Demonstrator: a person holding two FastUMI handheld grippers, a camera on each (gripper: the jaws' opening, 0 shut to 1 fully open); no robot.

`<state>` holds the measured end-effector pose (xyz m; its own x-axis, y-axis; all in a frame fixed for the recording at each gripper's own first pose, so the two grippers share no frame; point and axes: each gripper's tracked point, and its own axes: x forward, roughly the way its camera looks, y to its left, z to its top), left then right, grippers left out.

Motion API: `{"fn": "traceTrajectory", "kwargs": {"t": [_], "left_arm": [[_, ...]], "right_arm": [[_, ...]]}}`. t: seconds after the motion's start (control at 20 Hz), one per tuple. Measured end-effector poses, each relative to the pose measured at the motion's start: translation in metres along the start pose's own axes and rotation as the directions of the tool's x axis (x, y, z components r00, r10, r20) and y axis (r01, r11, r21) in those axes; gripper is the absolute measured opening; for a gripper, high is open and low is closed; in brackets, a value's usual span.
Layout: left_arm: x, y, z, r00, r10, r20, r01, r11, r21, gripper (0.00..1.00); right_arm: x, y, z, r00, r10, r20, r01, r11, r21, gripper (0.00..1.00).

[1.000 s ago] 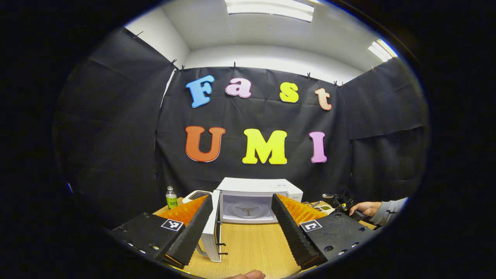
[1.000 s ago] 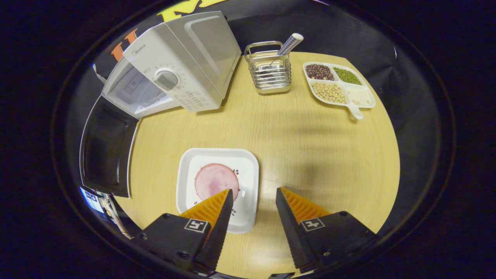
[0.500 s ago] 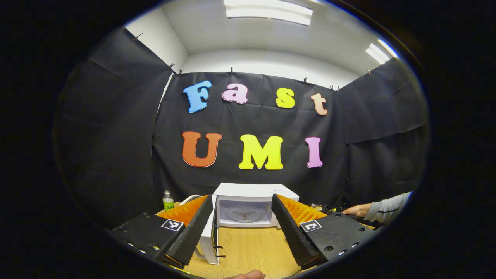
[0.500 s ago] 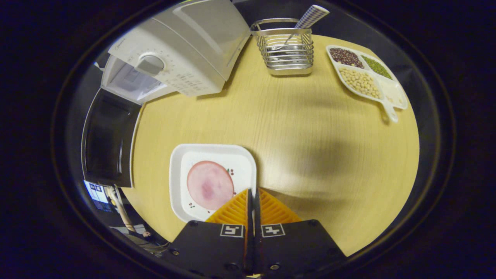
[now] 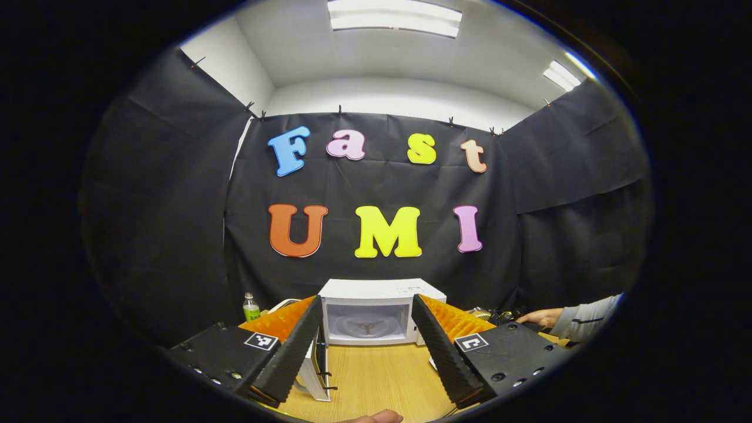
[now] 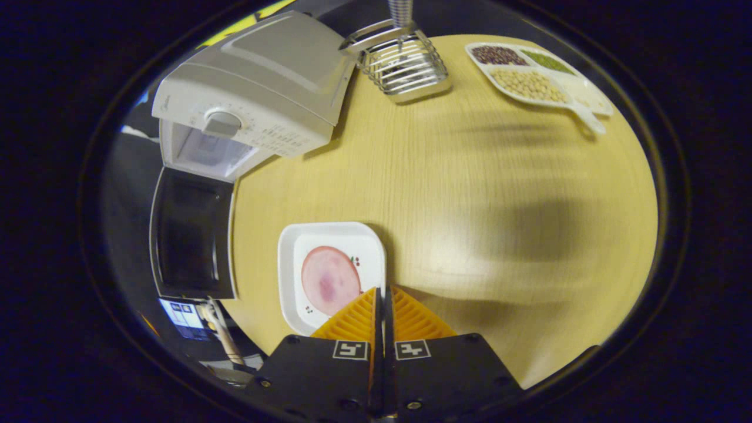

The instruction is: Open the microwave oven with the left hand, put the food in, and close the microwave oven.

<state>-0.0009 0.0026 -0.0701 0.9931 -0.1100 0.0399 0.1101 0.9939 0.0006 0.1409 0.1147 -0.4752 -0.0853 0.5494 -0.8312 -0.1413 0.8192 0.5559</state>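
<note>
The white microwave stands at the back of the table with its door swung out to the left and the glass turntable showing inside. My left gripper hangs open in front of it, some way back, nothing between its fingers. In the right gripper view the microwave sits at upper left with its dark door open. A white square plate carries a round pink slice of ham. My right gripper is shut on the plate's right rim.
A wire basket with a utensil stands to the right of the microwave, and a divided dish of beans lies at the far right. A green-labelled bottle stands left of the microwave. A person's hand and sleeve show at the right.
My right gripper closed on the plate's rim and has shifted with it against the table. My left gripper drew back from the microwave, which looks smaller.
</note>
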Motion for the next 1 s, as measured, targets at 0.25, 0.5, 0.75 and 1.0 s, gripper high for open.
{"fn": "traceTrajectory", "kwargs": {"t": [0.25,0.5,0.75,1.0], "left_arm": [[-0.005,-0.005,-0.005,1.000,-0.015,0.001,0.015,1.000,0.024,0.93],[-0.007,0.004,-0.015,1.000,-0.011,-0.008,0.011,1.000,0.009,0.93],[-0.008,0.015,-0.024,0.999,-0.011,-0.031,0.010,1.000,-0.018,0.93],[-0.018,0.028,-0.020,1.000,0.003,-0.015,-0.004,1.000,-0.016,0.93]], "right_arm": [[-0.001,0.018,-0.022,0.990,0.130,0.052,-0.137,0.980,0.143,0.04],[-0.016,0.045,-0.032,0.978,0.149,0.148,-0.175,0.969,0.176,0.04],[0.002,0.083,-0.045,0.963,0.199,0.184,-0.239,0.942,0.236,0.04],[0.024,0.116,-0.042,0.962,0.158,0.220,-0.214,0.942,0.260,0.04]]}}
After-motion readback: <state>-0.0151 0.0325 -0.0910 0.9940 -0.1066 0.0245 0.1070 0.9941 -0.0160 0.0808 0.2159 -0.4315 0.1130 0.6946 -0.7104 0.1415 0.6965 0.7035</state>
